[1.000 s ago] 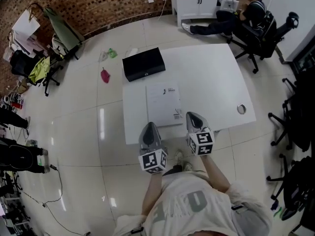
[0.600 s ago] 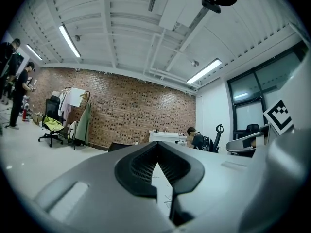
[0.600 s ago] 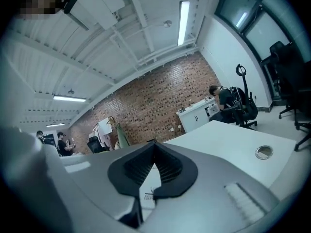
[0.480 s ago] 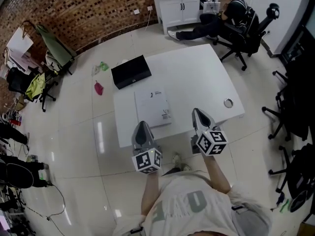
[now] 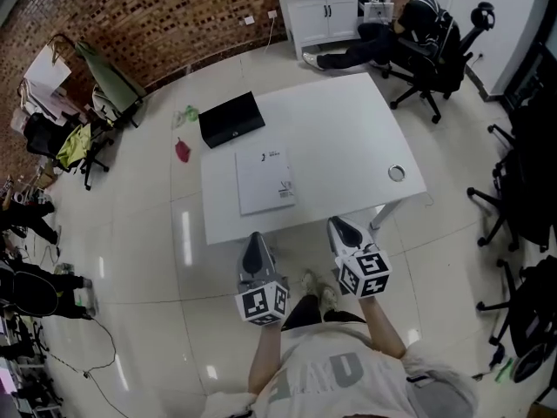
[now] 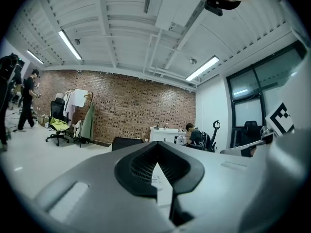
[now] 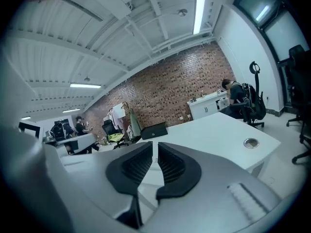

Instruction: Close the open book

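In both gripper views the jaws are covering most of the book (image 5: 265,179). Only the head view is showing it well: it is lying flat and closed on the white bench (image 5: 348,129). The left gripper (image 5: 255,239) and right gripper (image 5: 340,226) are hanging off the near edge, apart from the book. The left jaws are pressing together, empty. The right jaws have just been opening to a narrow gap, with nothing between.

I see my right hand-held gripper (image 7: 155,150) with its jaws a narrow slit apart, just opening, nothing between them. Ahead lies the white bench (image 7: 214,130), with a black box (image 7: 154,130) at its far end.
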Motion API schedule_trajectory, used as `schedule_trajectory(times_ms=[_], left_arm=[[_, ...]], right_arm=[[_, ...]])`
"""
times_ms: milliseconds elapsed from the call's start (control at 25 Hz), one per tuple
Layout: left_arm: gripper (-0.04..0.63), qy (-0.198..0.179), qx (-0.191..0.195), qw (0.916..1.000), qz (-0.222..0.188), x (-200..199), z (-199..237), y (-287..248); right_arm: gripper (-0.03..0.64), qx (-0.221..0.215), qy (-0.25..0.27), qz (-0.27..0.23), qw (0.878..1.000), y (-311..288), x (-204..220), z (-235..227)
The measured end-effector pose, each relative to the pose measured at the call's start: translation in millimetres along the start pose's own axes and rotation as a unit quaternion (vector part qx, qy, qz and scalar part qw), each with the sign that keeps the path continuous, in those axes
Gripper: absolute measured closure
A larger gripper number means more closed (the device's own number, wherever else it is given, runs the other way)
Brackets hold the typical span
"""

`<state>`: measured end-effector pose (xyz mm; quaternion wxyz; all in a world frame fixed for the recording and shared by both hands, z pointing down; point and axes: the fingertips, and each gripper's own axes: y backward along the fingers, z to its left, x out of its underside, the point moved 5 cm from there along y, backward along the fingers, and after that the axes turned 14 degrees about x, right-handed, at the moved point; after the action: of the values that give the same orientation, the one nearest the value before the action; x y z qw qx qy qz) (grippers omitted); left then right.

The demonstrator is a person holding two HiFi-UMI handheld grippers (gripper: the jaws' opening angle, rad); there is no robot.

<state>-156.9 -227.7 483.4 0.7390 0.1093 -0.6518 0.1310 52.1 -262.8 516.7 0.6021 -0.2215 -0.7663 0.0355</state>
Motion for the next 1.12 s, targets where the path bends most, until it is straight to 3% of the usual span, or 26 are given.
schedule_trajectory(times_ms=[200, 400, 600, 800, 1120], left_arm=[[0.583, -0.003, 0.005, 0.9999, -0.009, -1.3, -14.8, 25.0], [0.583, -0.013, 0.009, 0.9994, -0.030, -5.2, -28.2, 59.0], [0.583, -0.018, 0.007, 0.9984, -0.053, -7.4, -46.9, 131.5], [0.583, 0.004, -0.002, 0.9980, -0.063, 2.4, -66.7, 213.4], [0.583, -0.018, 0.034, 0.9964, -0.076, 9.4, -140.1, 296.0]], right_arm=[[0.560, -0.008, -0.038, -0.006, 0.999, 28.4, 4.8, -3.7], [0.574, -0.020, -0.040, -0.017, 0.999, 65.0, 9.4, 7.0], [0.609, -0.034, -0.025, -0.025, 0.999, 126.4, 32.2, 36.3], [0.611, -0.040, -0.019, -0.027, 0.999, 213.0, 66.5, 63.8], [0.612, -0.022, -0.057, -0.050, 0.997, 316.1, 102.0, 51.4]])
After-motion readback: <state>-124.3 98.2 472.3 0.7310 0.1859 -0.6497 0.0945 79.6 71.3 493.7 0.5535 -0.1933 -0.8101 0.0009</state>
